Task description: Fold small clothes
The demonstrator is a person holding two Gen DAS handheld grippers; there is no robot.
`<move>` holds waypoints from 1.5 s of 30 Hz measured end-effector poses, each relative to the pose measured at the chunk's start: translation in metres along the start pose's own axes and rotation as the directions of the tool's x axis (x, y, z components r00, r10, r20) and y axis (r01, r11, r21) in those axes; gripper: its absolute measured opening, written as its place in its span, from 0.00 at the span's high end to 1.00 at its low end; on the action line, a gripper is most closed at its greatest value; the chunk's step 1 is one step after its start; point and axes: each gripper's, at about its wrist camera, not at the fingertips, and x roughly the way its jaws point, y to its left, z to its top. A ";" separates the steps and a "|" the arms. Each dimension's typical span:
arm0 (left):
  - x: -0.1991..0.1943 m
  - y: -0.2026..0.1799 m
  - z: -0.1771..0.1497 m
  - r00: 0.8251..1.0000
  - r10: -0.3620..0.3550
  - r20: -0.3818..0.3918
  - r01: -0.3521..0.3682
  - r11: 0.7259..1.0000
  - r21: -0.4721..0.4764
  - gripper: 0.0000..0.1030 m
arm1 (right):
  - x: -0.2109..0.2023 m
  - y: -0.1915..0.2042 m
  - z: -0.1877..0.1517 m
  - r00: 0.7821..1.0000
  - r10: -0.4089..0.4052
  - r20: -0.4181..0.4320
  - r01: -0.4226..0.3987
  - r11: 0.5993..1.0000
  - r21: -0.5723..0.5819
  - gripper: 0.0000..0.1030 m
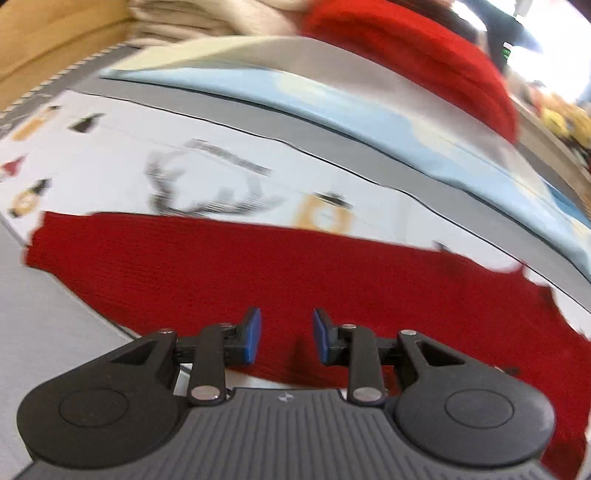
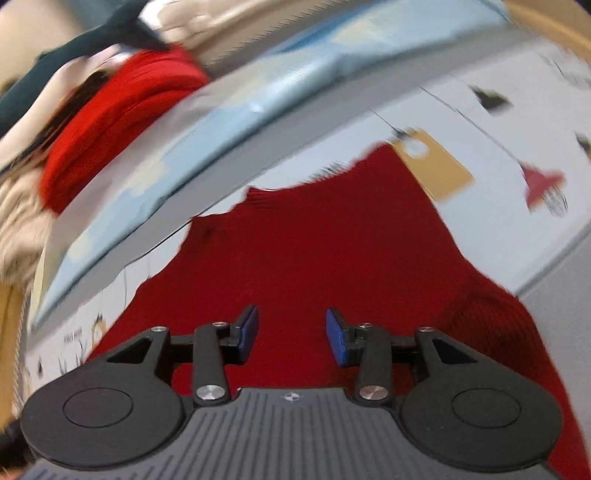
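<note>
A dark red knitted garment point(image 1: 229, 266) lies flat on a white printed mat point(image 1: 110, 155) in the left wrist view. Above it hangs my left gripper point(image 1: 287, 334), open, its blue pads point(image 1: 253, 334) apart with only the knit showing behind the gap. The right wrist view shows the same red garment point(image 2: 314, 240), its ribbed edge at the lower right. My right gripper point(image 2: 291, 334) hovers over the cloth, open, with nothing between its blue pads point(image 2: 336, 339). Both pictures are blurred by motion.
A light blue folded cloth point(image 1: 369, 122) lies beyond the mat on the grey table point(image 1: 37, 325). Behind it sit a bright red knit point(image 1: 424, 48) and beige folded clothes point(image 1: 207, 18). A wooden edge point(image 1: 44, 40) borders the far left.
</note>
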 end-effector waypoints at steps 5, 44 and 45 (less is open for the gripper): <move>0.008 0.051 0.013 0.999 0.042 -0.005 -0.042 0.991 -0.125 0.62 | -0.001 0.020 -0.006 1.000 -0.002 0.000 0.002 0.995 -0.096 0.57; 0.041 0.151 -0.002 0.986 0.042 -0.160 -0.132 0.782 -0.610 0.80 | -0.004 -0.009 0.002 0.998 -0.056 -0.005 0.056 0.997 -0.058 0.56; 0.039 0.146 -0.001 0.987 0.057 -0.151 -0.136 0.795 -0.591 0.83 | -0.005 -0.011 0.002 0.998 -0.058 -0.004 0.058 0.997 -0.054 0.56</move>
